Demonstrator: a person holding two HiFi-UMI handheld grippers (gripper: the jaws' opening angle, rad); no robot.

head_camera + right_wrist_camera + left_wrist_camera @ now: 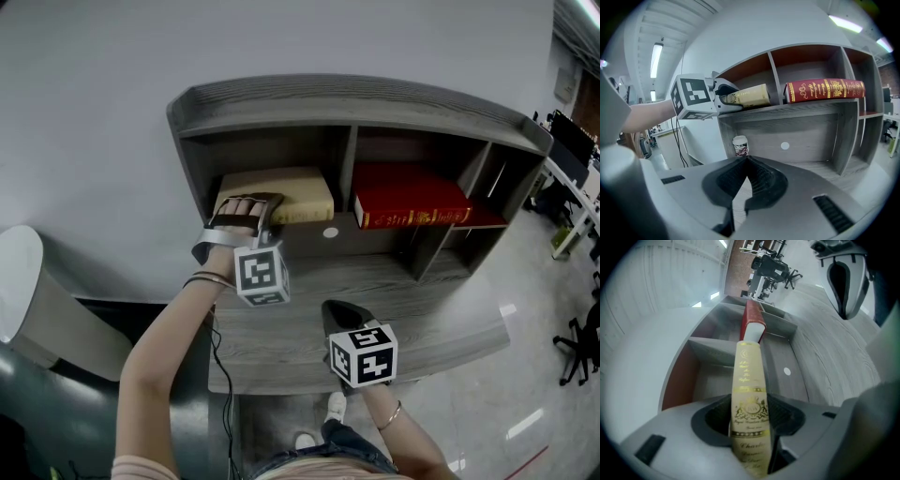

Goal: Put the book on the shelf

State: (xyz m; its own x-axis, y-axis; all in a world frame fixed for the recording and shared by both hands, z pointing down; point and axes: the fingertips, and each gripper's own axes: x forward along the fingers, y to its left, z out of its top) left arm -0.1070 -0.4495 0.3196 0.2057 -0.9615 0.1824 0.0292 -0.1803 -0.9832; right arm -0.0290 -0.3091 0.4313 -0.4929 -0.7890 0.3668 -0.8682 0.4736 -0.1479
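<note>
A cream book with gold lettering [286, 193] lies flat in the shelf's upper left compartment. My left gripper [246, 214] is shut on its spine end, one jaw above and one below. In the left gripper view the book [749, 380] runs straight out from between the pads of that gripper [750, 422]. The right gripper view shows this book [749, 96] resting on the shelf board, with the left gripper [724, 96] at its left end. A red book [412, 202] lies flat in the middle compartment. My right gripper [339, 315] hangs over the desk, shut and empty [746, 161].
The grey wooden shelf unit [356, 101] stands on a desk [450, 323] against a white wall. A paper cup [740, 145] sits in the lower left niche. A narrow compartment [511, 183] is at the far right. Office chairs [581, 347] stand beyond the desk's right end.
</note>
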